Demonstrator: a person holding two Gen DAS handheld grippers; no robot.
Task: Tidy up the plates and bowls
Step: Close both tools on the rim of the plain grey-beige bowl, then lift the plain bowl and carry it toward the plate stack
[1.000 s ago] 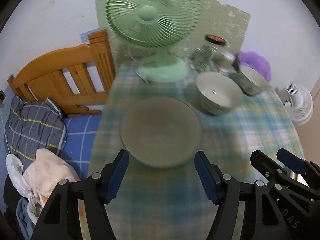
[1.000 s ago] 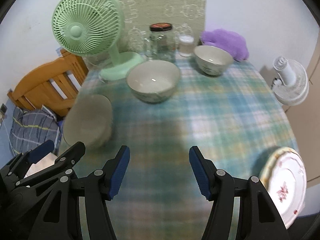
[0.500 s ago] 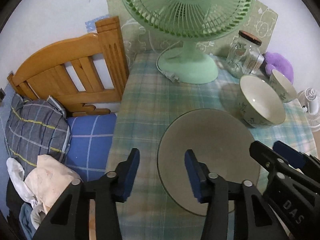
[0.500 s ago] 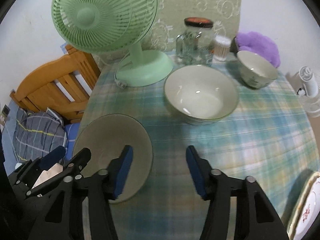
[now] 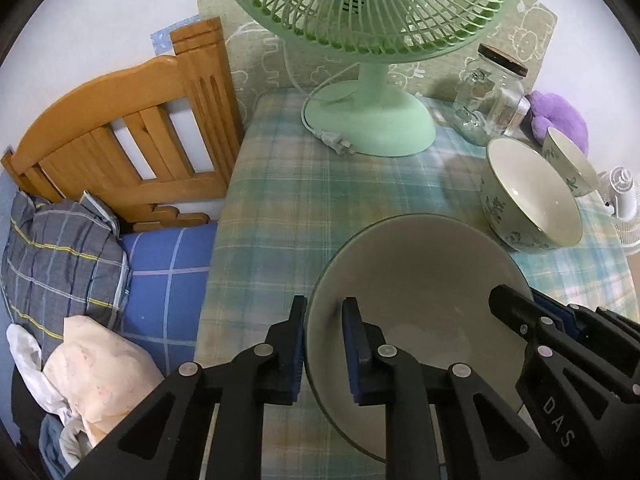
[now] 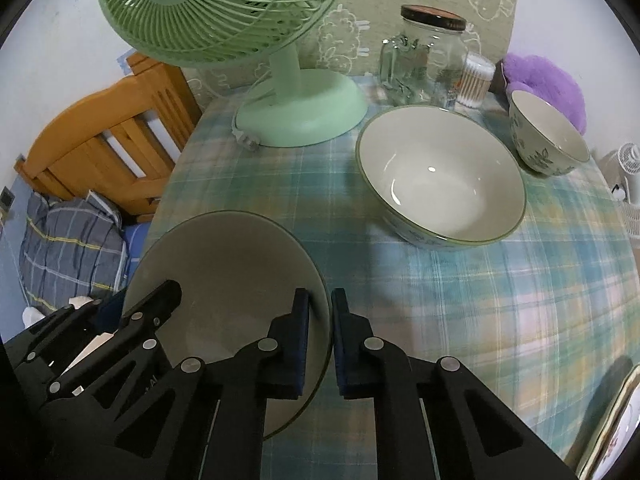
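On the round table lies a soft checked cloth in blue, green and yellow, and it stands by a white wall with a sheep-print cloth hanging on it. Next to the table is a bed with a wooden headboard, a blue checked sheet and a grey checked pillow. A big green fan stands at the back of the table, and its plug lies on the cloth by its base. Near it are a glass jar with a dark lid, a pot of cotton swabs and a fluffy purple thing. A large bowl with leaf prints sits in the middle, and a small bowl sits just behind it, to the right. The grey plate is at the near left part of the table, and both grippers hold it. The left gripper pinches the plate's left rim between its blue pads. The right gripper pinches the plate's right rim the same way. The black gripper arms hide the near part of the plate, so I cannot tell if it rests on the cloth or is lifted. A flowered plate is cut off at the right edge. A small white fan stands past the table, only partly seen.
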